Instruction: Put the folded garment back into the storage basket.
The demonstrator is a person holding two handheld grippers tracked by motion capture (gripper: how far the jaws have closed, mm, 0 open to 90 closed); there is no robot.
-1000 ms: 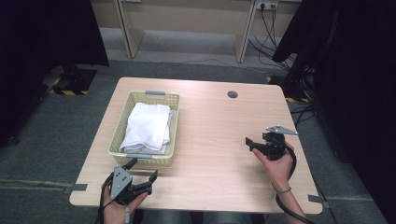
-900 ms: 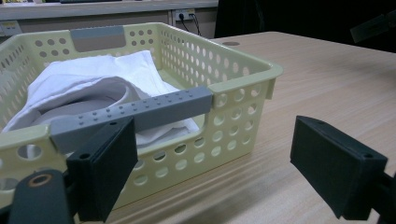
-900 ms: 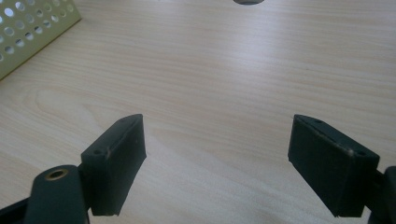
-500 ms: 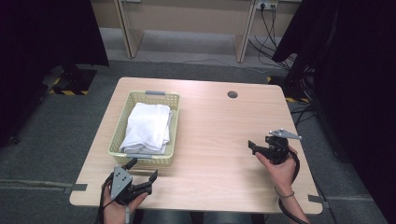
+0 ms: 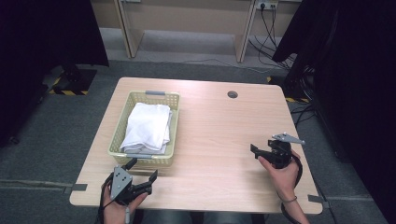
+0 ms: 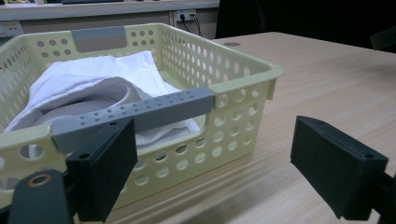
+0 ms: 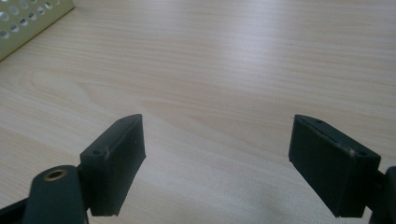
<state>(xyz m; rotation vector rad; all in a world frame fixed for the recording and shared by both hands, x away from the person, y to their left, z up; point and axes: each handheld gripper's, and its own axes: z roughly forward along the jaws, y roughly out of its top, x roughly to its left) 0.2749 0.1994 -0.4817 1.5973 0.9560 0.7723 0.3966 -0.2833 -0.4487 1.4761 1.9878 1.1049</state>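
Note:
A pale yellow perforated basket (image 5: 122,140) with grey handles stands on the left half of the wooden table (image 5: 215,126). A folded white cloth (image 5: 147,125) lies inside it. My left gripper (image 5: 144,168) rests just in front of the basket's near end, open and holding nothing. In the left gripper view the basket's near grey handle (image 6: 159,108) and the cloth (image 6: 93,79) sit just beyond the left gripper (image 6: 219,163); the left jaw overlaps the handle's end. My right gripper (image 5: 256,150) hovers over bare wood at the right, open and pointing left. The right gripper (image 7: 217,158) has only table between its jaws.
A round cable hole (image 5: 232,94) sits near the table's far edge. A corner of the basket (image 7: 28,18) appears at the top left of the right gripper view. Dark curtains and cables flank the table, and desk legs stand behind it on the grey floor.
My right hand has drifted a little toward the table's near right edge. The left hand, the basket and the cloth have stayed put.

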